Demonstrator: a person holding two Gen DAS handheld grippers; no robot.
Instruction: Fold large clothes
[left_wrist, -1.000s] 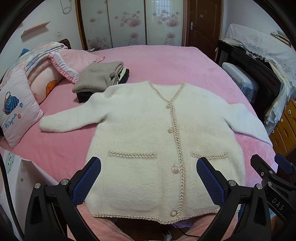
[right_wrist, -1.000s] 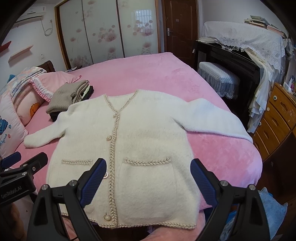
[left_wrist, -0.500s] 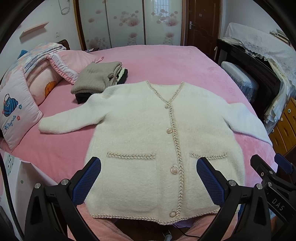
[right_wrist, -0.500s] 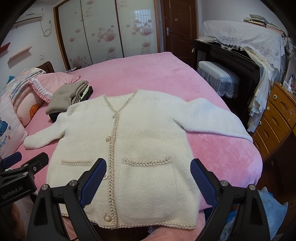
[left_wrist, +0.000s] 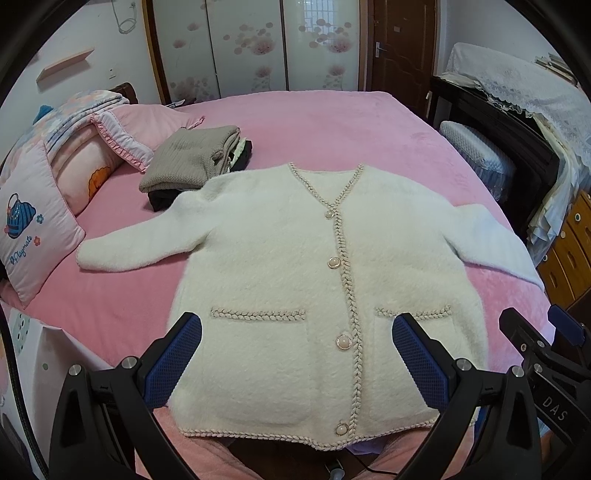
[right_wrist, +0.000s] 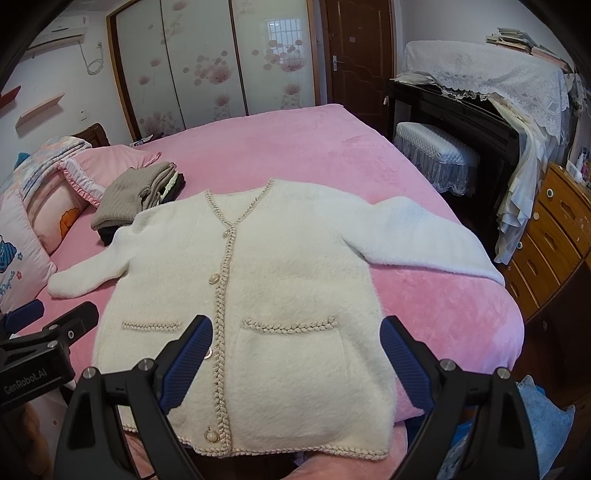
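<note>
Left wrist view: the left gripper (left_wrist: 295, 354) hangs over the lower hem of the cardigan (left_wrist: 295, 266), jaws wide apart and holding nothing; the cardigan lies flat, front up and buttoned, on the pink bed (left_wrist: 332, 125), both sleeves spread outward. Right wrist view: the right gripper (right_wrist: 295, 354) is spread just as wide over the pocket side — empty too; a folded pile (right_wrist: 136, 195) sits near the pillows (right_wrist: 66, 206), just beyond the cardigan's shoulder.
</note>
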